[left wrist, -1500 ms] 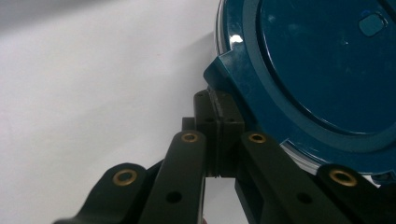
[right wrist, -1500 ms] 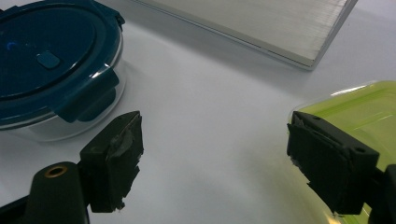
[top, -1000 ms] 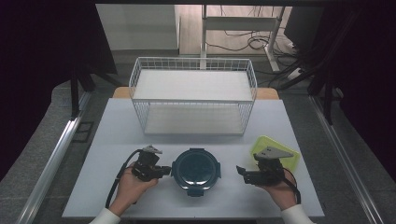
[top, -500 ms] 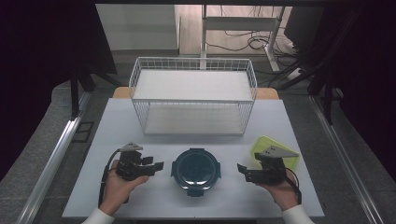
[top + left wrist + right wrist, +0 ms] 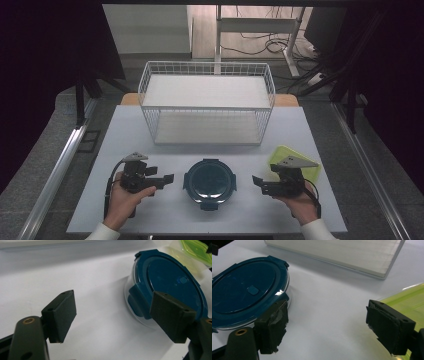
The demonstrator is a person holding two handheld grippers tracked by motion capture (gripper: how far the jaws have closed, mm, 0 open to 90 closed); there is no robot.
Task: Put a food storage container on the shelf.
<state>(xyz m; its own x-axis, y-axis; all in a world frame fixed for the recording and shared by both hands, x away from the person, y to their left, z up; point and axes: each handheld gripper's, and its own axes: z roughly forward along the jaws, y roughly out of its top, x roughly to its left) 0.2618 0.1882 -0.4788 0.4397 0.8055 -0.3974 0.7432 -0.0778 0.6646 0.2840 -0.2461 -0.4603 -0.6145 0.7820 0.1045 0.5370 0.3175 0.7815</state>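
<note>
From the high view, the round blue container sits on the table between both grippers. The left gripper has just been opening, nothing between its jaws, apparently freeing the container. The right gripper view adds the right gripper spread wide, beside a green lid.

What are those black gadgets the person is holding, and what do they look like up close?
Each hand holds a black two-jaw gripper: the left gripper and the right gripper. Each carries a grey three-cornered plate on top and trails a black cable. Up close, the jaws end in blocky black pads on arms with brass-coloured pivot rings. The person wears white sleeves.
</note>
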